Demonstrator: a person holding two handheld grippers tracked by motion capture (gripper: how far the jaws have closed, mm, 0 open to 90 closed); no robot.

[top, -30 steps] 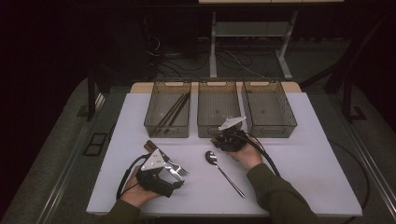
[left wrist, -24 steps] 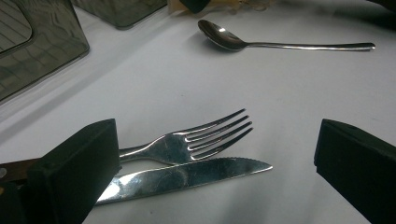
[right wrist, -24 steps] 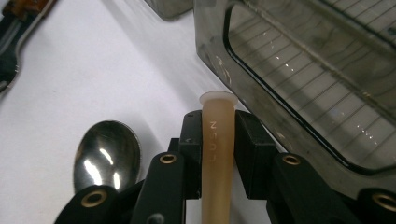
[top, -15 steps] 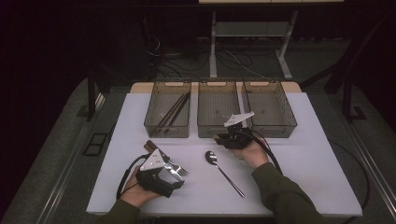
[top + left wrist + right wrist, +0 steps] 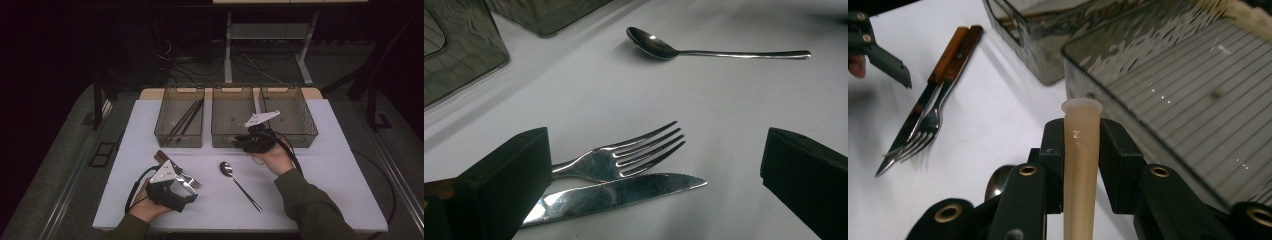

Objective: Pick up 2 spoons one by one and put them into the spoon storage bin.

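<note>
Right gripper view: right gripper clamped on beige handle, beside middle bin. Left gripper spread wide over fork, knife.

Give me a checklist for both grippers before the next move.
1. Right gripper shut on the beige handle: ok.
2. What is at the handle's other end: cannot tell, hidden.
3. Middle bin beside the right gripper has a bare floor: ok.
4. Left gripper open, jaws either side of the fork and knife: ok.
5. Fork and knife far enough apart to pick one: not ok, they lie against each other.
6. Spoon lies apart from both grippers: ok.
</note>
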